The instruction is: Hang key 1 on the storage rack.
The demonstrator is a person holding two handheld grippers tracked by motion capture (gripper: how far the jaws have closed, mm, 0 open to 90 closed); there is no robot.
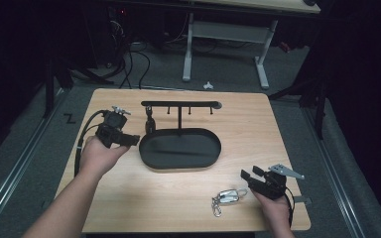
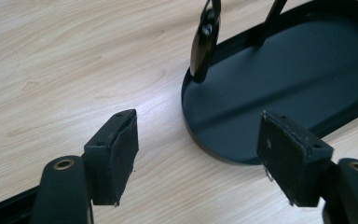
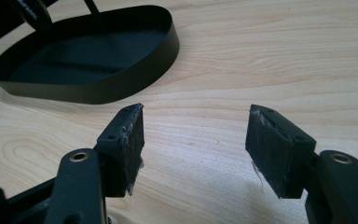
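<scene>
A black oval tray (image 1: 151, 161) sits mid-table with a T-shaped hook stand (image 1: 181, 104) rising from it. From the stand's left hook hangs a black key fob (image 1: 150, 123), which the left gripper view shows close up as a key fob (image 2: 204, 42) over the tray's (image 2: 279, 79) left end. My left gripper (image 1: 135, 140) is just left of the tray, open (image 2: 198, 149), with bare wood between its pads. A silver key bunch (image 1: 226, 197) lies near the front right. My right gripper (image 1: 250, 173) hovers beside it, open (image 3: 196, 135) and holding nothing, facing the tray (image 3: 98, 86).
The wooden table (image 1: 258, 134) ends close behind the stand and just right of my right hand. Beyond it are a white-legged desk (image 1: 263, 64) and loose cables (image 1: 134, 64) on the grey floor.
</scene>
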